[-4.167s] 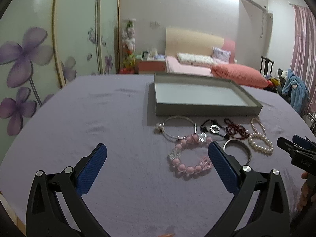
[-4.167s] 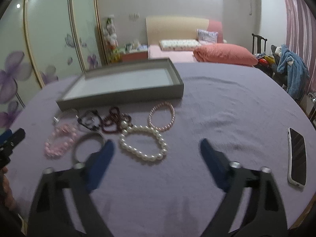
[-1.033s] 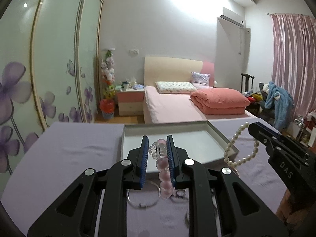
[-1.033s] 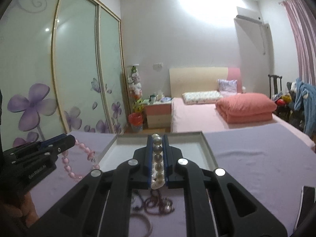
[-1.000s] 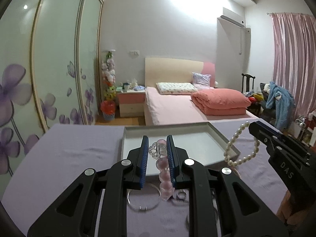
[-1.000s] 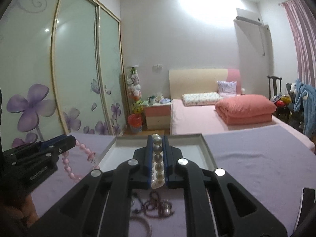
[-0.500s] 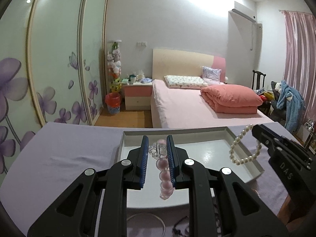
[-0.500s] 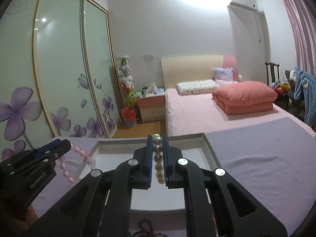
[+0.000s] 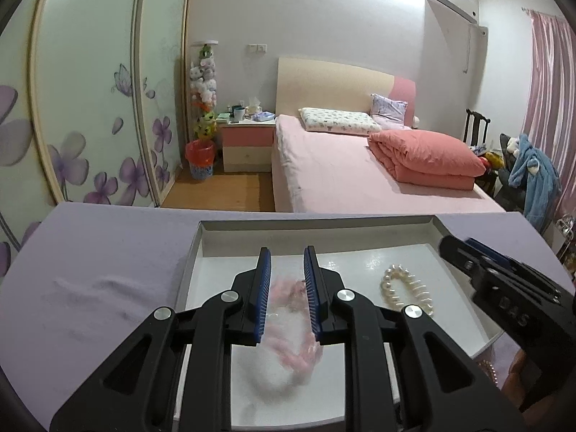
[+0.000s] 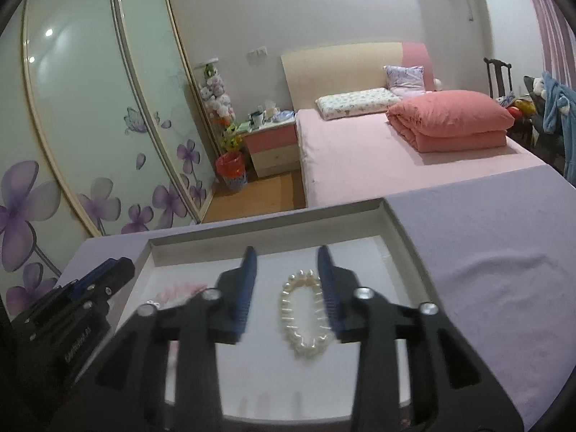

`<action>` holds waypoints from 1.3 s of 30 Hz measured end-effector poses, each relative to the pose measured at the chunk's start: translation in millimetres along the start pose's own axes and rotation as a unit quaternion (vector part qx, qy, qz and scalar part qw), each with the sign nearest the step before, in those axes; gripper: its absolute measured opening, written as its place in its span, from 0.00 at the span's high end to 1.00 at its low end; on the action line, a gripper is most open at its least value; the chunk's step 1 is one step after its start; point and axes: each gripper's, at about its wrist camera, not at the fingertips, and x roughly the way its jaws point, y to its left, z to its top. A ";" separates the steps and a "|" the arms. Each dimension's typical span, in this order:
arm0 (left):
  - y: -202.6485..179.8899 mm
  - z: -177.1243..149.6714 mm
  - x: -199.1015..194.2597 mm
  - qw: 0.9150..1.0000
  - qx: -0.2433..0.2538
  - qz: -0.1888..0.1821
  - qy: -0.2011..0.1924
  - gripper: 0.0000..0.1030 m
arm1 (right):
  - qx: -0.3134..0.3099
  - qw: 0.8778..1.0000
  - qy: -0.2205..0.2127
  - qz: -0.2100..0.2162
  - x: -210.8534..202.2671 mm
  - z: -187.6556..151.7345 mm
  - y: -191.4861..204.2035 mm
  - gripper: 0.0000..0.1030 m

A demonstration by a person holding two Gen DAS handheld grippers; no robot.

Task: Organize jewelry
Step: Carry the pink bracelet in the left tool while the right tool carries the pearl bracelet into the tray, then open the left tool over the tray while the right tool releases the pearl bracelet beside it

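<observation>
pearl bracelet (image 10: 305,318) lay loose in the tray (image 10: 396,223), right gripper (image 10: 287,288) fingers just parted to drop it; left gripper (image 9: 286,295) fingers narrow, pink bead bracelet (image 9: 293,334) blurred between, grip uncertain.

"DAS" on right claw (image 9: 464,252)

Pearl bracelet (image 10: 306,318) between parted claw (image 10: 286,288)

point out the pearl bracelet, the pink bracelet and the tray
pearl bracelet (image 10: 305,318): right wrist view, on its left strand of beads
pink bracelet (image 9: 288,327): left wrist view, on its blurred middle
tray (image 9: 316,224): left wrist view, on its far wall
</observation>
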 end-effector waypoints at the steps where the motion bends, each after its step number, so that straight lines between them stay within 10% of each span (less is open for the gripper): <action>1: 3.3 0.5 -4.7 1.000 -0.002 0.000 -0.002 0.78 | -0.001 1.000 -0.002 -0.001 -3.5 -1.1 -1.8 0.64; 18: 66.3 -19.4 -74.7 0.999 -0.018 0.045 -0.020 0.54 | -0.002 1.000 -0.021 -0.019 -82.5 -23.5 -32.1 0.64; 39: 84.1 -82.2 -94.6 0.998 -0.004 0.051 0.039 0.38 | -0.044 0.987 0.134 -0.083 -57.8 -96.8 -53.5 0.70</action>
